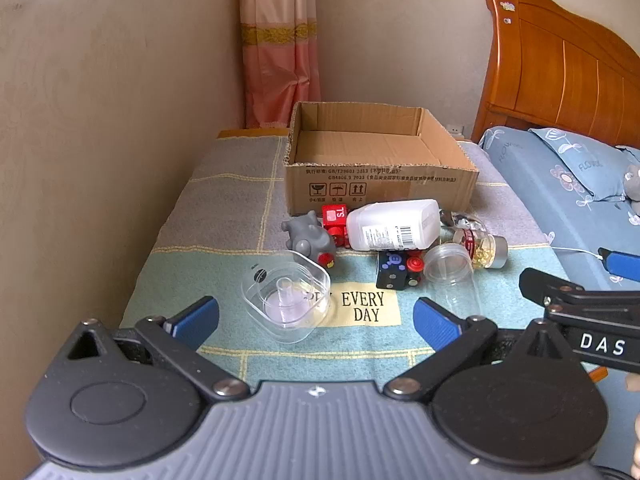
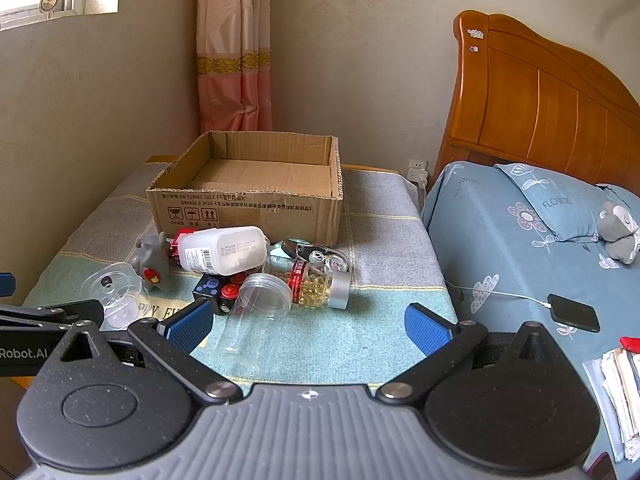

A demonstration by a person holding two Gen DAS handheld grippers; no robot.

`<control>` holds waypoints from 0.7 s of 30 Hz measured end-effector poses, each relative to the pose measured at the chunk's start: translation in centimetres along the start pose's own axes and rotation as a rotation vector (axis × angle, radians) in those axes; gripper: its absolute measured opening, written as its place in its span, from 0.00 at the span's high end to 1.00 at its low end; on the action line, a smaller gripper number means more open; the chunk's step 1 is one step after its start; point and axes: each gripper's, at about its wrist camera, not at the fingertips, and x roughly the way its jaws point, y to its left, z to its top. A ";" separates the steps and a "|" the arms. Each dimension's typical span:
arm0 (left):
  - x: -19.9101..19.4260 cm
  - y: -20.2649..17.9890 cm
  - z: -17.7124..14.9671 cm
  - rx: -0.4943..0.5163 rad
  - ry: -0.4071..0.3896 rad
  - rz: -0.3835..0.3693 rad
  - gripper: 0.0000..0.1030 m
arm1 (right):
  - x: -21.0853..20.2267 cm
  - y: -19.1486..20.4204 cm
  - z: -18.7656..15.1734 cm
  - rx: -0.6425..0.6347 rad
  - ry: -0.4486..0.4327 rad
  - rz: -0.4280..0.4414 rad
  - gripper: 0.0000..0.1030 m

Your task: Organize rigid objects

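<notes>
Left claw [image 1: 316,318] and right claw [image 2: 308,324] both spread wide, holding nothing, side by side

Black linkage arms, blue-padded jaws, ribbed grey housing, silver rivets

A white bottle [image 1: 394,226], capsule jar [image 1: 482,246] and grey toy [image 1: 310,238] lie before an open cardboard box [image 1: 380,188].

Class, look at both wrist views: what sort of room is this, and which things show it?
Most likely a bedroom: a wooden headboard, a pillow on blue floral bedding, and a pink curtain by the window.
</notes>
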 end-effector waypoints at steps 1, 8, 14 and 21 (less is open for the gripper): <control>0.0 0.0 0.0 -0.001 -0.001 0.000 0.01 | 0.0 0.0 0.0 0.000 0.000 -0.001 0.00; 0.1 -0.1 0.0 -0.003 0.001 -0.002 0.01 | 0.0 0.0 0.0 0.000 -0.001 -0.001 0.00; 0.1 -0.1 0.0 -0.005 0.004 -0.004 0.01 | 0.0 0.0 0.0 -0.002 -0.002 -0.002 0.00; 0.5 0.2 0.0 -0.013 0.010 -0.003 0.01 | 0.1 0.1 0.1 -0.007 -0.004 0.005 0.00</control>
